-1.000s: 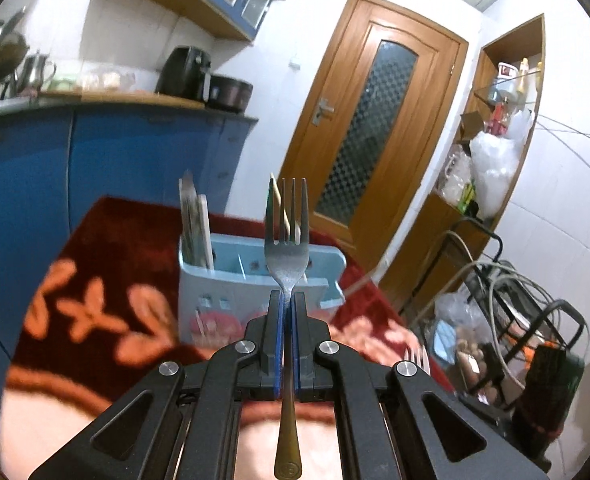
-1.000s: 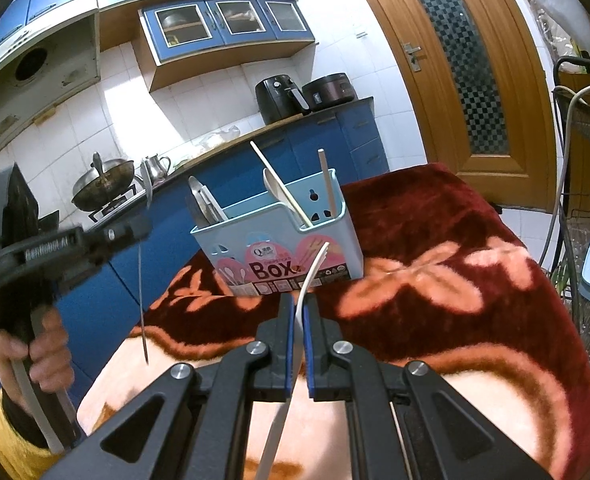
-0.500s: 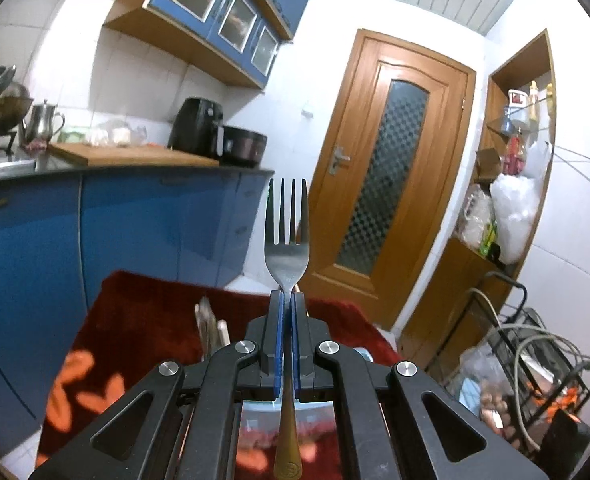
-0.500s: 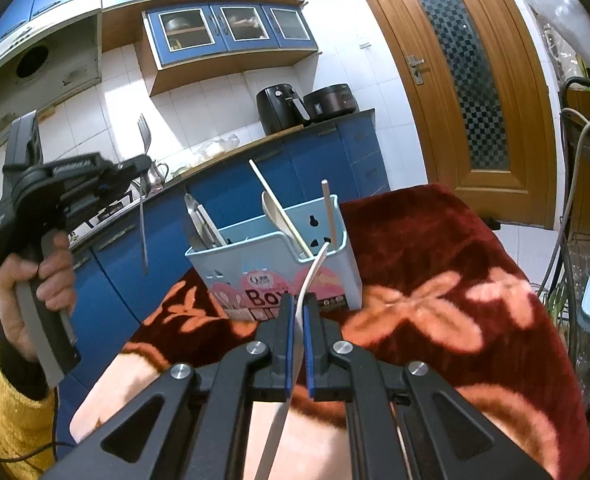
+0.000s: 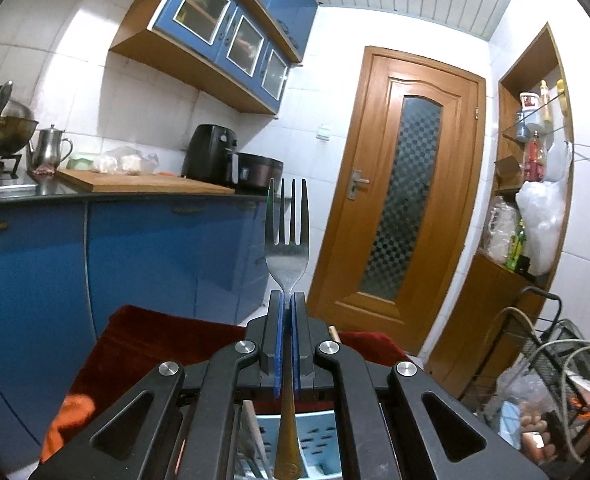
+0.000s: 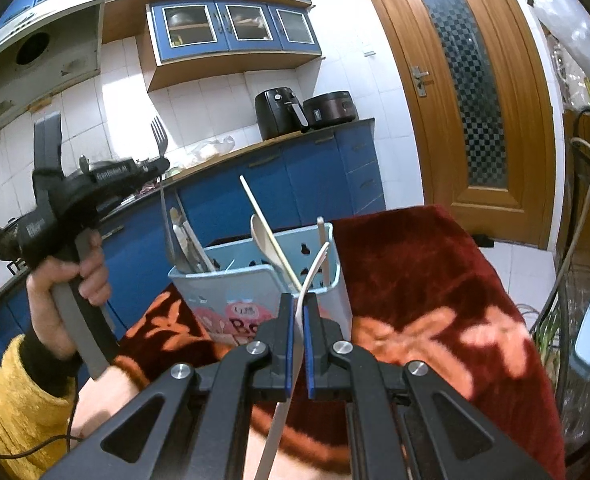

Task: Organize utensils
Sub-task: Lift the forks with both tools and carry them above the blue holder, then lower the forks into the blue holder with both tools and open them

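Steel four-tined fork (image 5: pixel 287 236) with brass-toned handle: clamped at the neck in left tool (image 5: pixel 287 300), tines up, handle hanging, probably so it drops handle-first. It hangs over the pale blue perforated plastic caddy (image 6: pixel 219 296) on the red floral-clothed worktop (image 6: pixel 423 288). Right tool (image 6: pixel 298 304) pinches a slim white plastic utensil (image 6: pixel 315 268), aimed at the caddy's right compartment.

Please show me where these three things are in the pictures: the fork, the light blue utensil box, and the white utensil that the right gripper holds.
fork (image 5: pixel 287 256), left wrist view, on the bowl below the tines.
light blue utensil box (image 6: pixel 223 292), right wrist view, on its front wall.
white utensil (image 6: pixel 315 264), right wrist view, on the shaft above the pads.
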Demonstrator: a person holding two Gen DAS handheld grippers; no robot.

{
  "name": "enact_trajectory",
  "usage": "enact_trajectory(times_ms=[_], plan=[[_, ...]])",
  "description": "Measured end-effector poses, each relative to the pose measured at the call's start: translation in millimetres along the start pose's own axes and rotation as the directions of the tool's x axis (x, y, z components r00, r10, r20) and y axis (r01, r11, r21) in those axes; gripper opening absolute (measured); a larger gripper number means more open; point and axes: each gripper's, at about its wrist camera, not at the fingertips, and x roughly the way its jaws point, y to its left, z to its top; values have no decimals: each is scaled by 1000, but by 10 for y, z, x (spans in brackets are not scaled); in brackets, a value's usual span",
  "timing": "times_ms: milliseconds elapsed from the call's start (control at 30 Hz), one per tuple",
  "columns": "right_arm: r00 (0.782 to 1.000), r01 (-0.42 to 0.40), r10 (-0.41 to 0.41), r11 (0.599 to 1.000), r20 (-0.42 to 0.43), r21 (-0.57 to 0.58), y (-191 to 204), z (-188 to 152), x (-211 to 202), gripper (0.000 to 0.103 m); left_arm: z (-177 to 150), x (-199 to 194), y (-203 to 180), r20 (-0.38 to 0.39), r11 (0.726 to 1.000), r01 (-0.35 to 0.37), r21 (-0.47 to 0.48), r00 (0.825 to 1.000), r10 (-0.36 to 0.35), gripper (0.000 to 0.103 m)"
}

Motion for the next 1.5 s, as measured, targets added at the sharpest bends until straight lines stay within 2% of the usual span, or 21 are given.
enact_trajectory(times_ms=[200,433,567,667,867,1000,1200,1333,1500], plan=[[999,14,-13,999,49,-29,37,260,150,6,-190,138,74,-16,1000,-2,-4,1000,2,3],[988,35,-23,997,153,-72,134,585,396,6,-347,200,150,-32,1000,2,-15,999,-2,3],[970,75,-49,992,240,-99,176,736,573,6,-397,232,166,-39,1000,4,-14,999,-4,3],[950,138,-96,983,297,-124,198,789,750,6,-434,251,186,-49,1000,7,-21,999,-8,3],[915,274,-199,945,352,-178,172,715,1081,6,-463,289,197,-63,1000,11,-11,998,-12,3],[922,271,-200,945,331,-185,137,638,1137,6,-467,310,183,-75,1000,22,-4,997,-22,3],[948,192,-137,965,286,-176,134,564,1040,6,-462,334,155,-109,1000,29,-10,994,-30,6],[957,159,-113,974,267,-159,135,544,962,14,-424,271,102,-106,1000,31,1,994,-31,14],[962,107,-71,986,263,-126,141,591,814,16,-385,143,33,-102,999,33,17,994,-31,14]])
